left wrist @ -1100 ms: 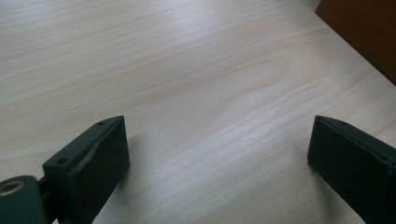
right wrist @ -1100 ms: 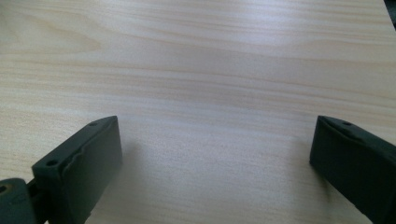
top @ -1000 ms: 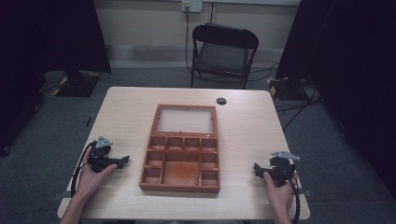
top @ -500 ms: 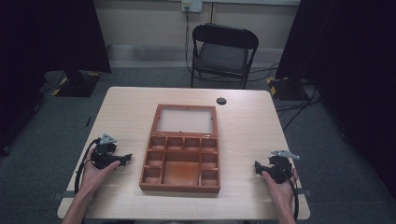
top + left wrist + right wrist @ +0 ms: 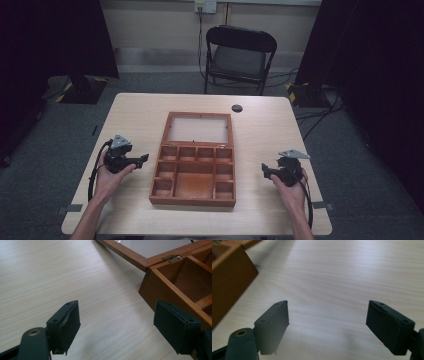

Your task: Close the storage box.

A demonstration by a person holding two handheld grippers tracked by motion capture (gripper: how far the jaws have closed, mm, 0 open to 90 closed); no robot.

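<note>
Both grippers, left gripper (image 5: 142, 159) and right gripper (image 5: 265, 171), stand wide open and empty flanking the compartmented wooden box (image 5: 194, 172); approach its sides squarely.

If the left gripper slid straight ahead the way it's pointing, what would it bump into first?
Probably the wooden box. The left gripper points at its near left side, with bare table between; its right jaw looks likeliest to touch first, though depth is hard to judge.

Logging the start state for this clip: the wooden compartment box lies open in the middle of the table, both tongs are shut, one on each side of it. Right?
Not quite: both tongs are open, not shut. The left tongs and right tongs each show a wide gap in their own gripper views. The wooden compartment box does lie open mid-table, tongs either side.
</note>
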